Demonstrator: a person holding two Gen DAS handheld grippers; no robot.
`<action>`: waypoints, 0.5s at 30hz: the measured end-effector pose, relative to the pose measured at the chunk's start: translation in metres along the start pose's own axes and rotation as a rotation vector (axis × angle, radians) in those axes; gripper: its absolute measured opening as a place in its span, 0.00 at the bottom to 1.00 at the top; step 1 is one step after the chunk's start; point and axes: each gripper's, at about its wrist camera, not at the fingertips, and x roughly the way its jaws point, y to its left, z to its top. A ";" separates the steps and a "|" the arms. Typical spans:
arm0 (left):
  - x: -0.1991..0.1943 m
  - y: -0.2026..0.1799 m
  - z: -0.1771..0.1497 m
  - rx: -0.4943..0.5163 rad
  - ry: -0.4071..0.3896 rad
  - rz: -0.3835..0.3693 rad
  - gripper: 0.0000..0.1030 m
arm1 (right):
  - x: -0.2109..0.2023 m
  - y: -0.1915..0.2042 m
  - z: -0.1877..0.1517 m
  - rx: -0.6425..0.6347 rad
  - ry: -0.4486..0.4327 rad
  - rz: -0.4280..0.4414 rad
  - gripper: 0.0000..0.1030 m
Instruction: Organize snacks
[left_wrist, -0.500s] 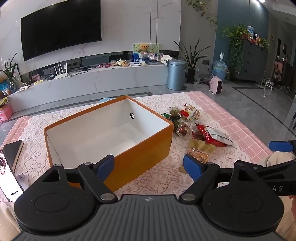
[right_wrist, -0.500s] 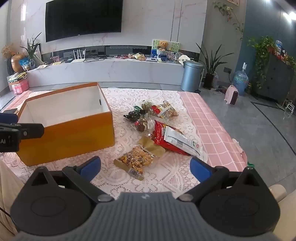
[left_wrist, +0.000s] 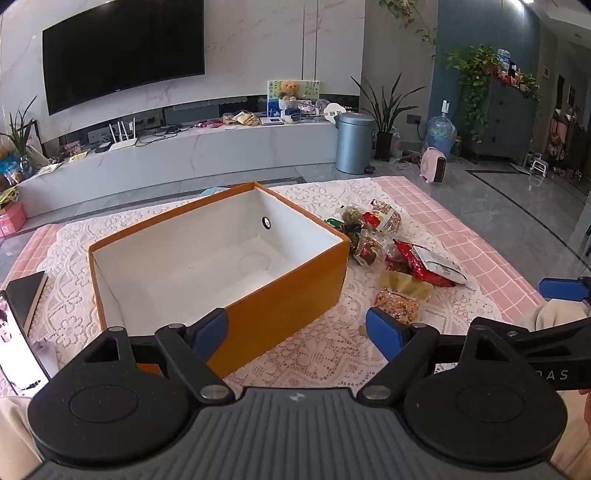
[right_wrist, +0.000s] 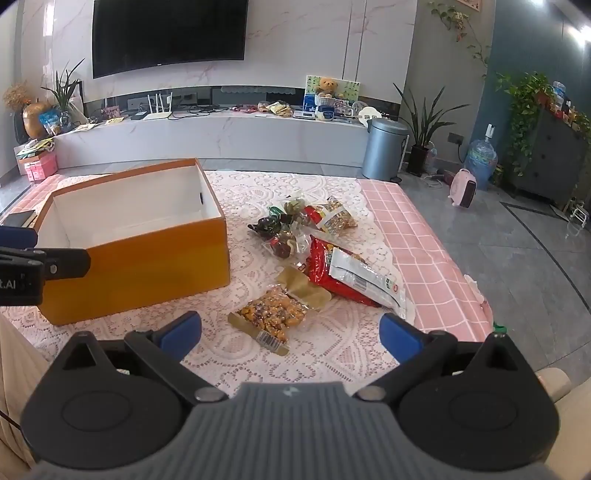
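Left gripper (left_wrist: 297, 328) and right gripper (right_wrist: 290, 332), bottom centre of each wrist view, jaws wide apart and empty. Orange box (left_wrist: 288, 295), open-topped, centre-left on lace cloth (right_wrist: 332, 354). Snack packets (right_wrist: 321, 251) heaped right of box, nut bag (right_wrist: 271, 317) nearest, lower centre.

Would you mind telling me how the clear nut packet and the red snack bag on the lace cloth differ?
The clear nut packet shows its contents; the red snack bag is opaque, with a white printed panel. The nut packet is smaller and lies nearest the right tongs; the red bag is larger and lies further off. Both lie flat outside the orange box.
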 end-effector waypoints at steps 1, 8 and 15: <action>0.000 0.000 -0.001 -0.001 0.000 0.001 0.96 | 0.000 0.000 0.000 0.000 0.000 0.000 0.97; -0.001 0.001 -0.001 -0.002 -0.001 -0.002 0.96 | 0.002 0.001 0.001 0.004 0.008 0.004 0.97; 0.000 0.001 -0.002 -0.003 -0.002 -0.001 0.96 | 0.004 0.001 0.000 0.004 0.009 0.004 0.97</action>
